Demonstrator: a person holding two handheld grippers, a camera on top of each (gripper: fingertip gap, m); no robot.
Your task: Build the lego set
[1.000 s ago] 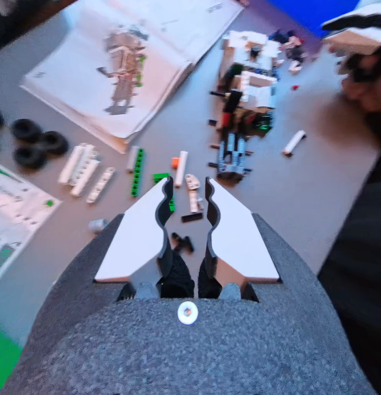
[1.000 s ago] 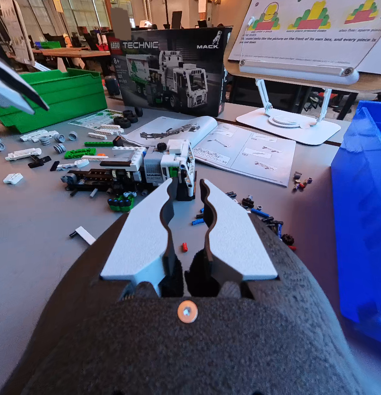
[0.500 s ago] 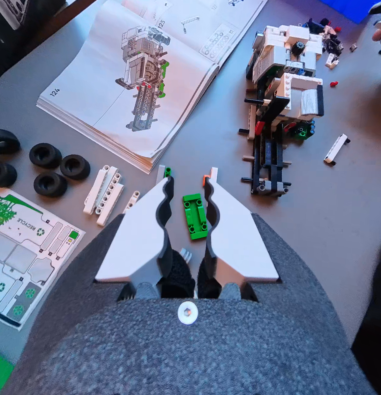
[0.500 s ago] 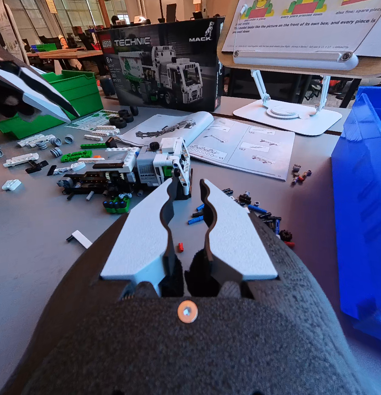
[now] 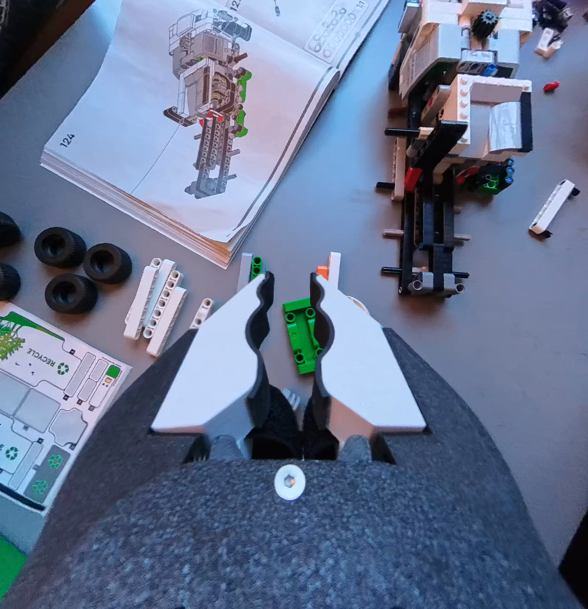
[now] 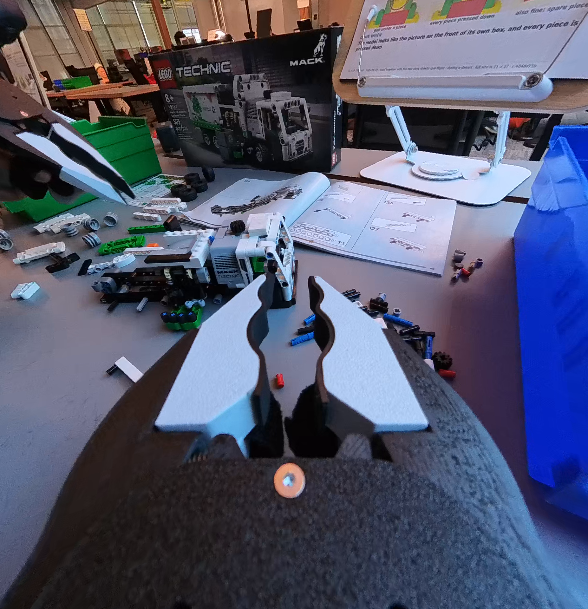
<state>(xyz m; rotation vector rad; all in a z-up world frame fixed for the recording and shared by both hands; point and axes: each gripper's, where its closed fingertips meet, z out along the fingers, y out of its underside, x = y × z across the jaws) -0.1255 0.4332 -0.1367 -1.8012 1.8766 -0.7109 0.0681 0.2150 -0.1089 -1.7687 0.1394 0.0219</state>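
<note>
Two tools, both spread w/ nothing held: left tool [image 5: 292,280] hangs over green plate [image 5: 301,334] on bench [image 5: 483,379]; right tool [image 6: 287,280] near half-built truck [image 6: 220,260]. Printed set box [image 6: 250,108], open manual [image 6: 345,217], sticker sheet [image 5: 39,395] all carry writing.

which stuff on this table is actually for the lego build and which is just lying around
For the build:
- half-built truck
- open instruction booklet
- green plate under the open left hand-held gripper
- white beams
- black tyres
- sticker sheet
- small pins

Just lying about:
- set box
- green bin
- blue bin
- white stand
</note>
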